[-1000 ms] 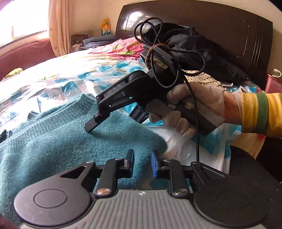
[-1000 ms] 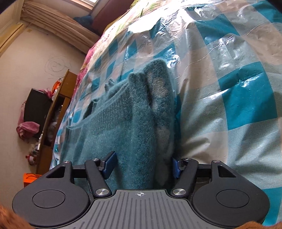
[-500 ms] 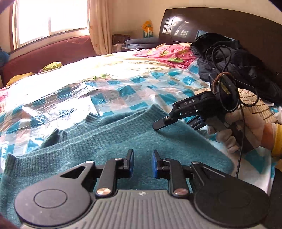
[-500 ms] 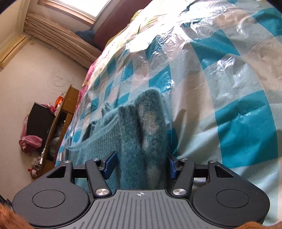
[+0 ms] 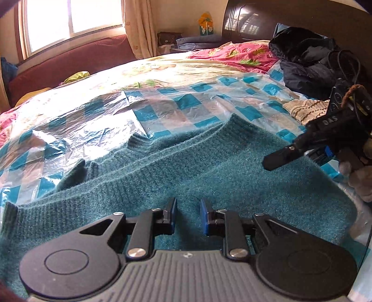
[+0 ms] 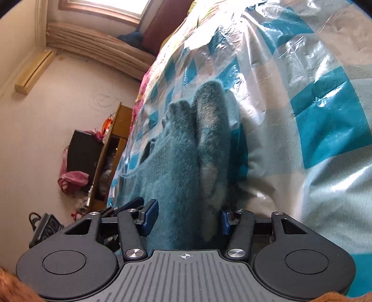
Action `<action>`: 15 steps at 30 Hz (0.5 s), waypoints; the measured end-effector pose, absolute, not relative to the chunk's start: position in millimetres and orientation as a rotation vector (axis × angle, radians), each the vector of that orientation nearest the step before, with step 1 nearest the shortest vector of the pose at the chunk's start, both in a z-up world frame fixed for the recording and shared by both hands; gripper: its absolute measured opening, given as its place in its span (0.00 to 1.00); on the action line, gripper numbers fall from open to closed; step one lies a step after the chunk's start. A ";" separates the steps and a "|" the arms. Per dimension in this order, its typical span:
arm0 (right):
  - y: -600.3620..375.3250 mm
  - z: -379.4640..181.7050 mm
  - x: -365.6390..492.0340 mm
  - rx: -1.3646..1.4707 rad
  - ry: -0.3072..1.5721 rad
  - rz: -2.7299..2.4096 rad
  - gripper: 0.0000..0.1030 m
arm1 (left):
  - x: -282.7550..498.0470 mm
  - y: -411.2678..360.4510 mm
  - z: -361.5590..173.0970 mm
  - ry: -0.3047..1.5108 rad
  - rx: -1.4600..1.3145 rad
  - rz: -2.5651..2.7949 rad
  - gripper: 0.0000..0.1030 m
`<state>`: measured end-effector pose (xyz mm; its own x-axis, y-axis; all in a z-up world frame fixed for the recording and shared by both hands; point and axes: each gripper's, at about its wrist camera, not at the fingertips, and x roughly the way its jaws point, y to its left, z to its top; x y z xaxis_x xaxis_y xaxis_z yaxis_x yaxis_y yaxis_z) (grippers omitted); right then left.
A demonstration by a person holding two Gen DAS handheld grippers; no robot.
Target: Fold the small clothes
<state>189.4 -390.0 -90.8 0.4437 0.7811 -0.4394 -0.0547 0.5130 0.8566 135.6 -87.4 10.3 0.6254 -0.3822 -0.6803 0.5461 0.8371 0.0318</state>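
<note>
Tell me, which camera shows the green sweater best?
The left wrist view: the teal-green sweater lies spread across the checked bed cover, neckline visible. The right wrist view shows only a bunched fold running between its fingers.

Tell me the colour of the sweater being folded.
Teal, a fuzzy knit with ribbed edges. The sweater shows best in the left wrist view.

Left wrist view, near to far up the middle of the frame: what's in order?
Left gripper → teal knitted sweater → blue-and-white checked plastic sheet → pale yellow bedspread → dark red sofa → bright window.
</note>
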 end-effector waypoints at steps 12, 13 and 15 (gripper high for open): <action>-359.6 -79.8 181.6 0.689 1.042 0.655 0.39 | 150.7 -67.8 -1.2 0.765 0.184 -0.518 0.30; -357.1 -80.2 185.0 0.702 1.037 0.657 0.40 | 151.7 -67.9 -2.2 0.765 0.182 -0.514 0.31; -355.2 -80.3 188.7 0.718 1.041 0.640 0.40 | 151.1 -68.4 -2.2 0.754 0.197 -0.508 0.32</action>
